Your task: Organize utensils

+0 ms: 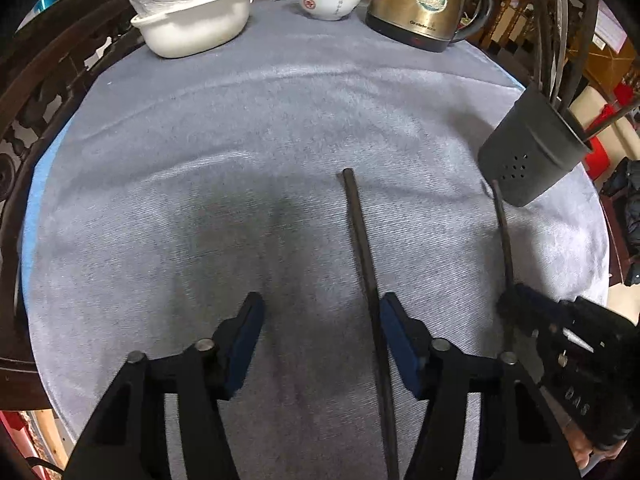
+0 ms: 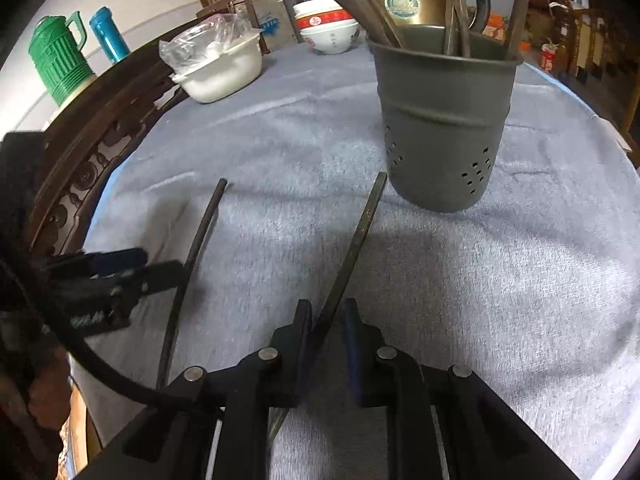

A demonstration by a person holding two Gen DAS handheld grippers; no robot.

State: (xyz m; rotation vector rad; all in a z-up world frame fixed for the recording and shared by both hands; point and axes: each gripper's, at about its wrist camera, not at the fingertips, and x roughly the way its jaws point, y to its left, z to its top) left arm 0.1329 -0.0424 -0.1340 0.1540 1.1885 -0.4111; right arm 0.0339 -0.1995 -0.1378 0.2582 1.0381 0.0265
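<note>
Grey cloth [image 1: 280, 120], left fingers [image 1: 320, 340] spread beside chopstick [image 1: 360, 232], right fingers [image 2: 328, 332] pinching 2nd chopstick [image 2: 360, 232], green jug [image 2: 60, 64] only in right view.

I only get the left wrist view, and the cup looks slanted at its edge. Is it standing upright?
Observer: Yes. The right wrist view shows the cup upright on the cloth.
Operator: How does the right claw have its chopstick?
Observer: The right chopstick runs between the pads of the right claw, tip pointing at the cup's base.
Operator: Anything past the table's left side?
Observer: A green jug with a blue bottle beside it.
</note>
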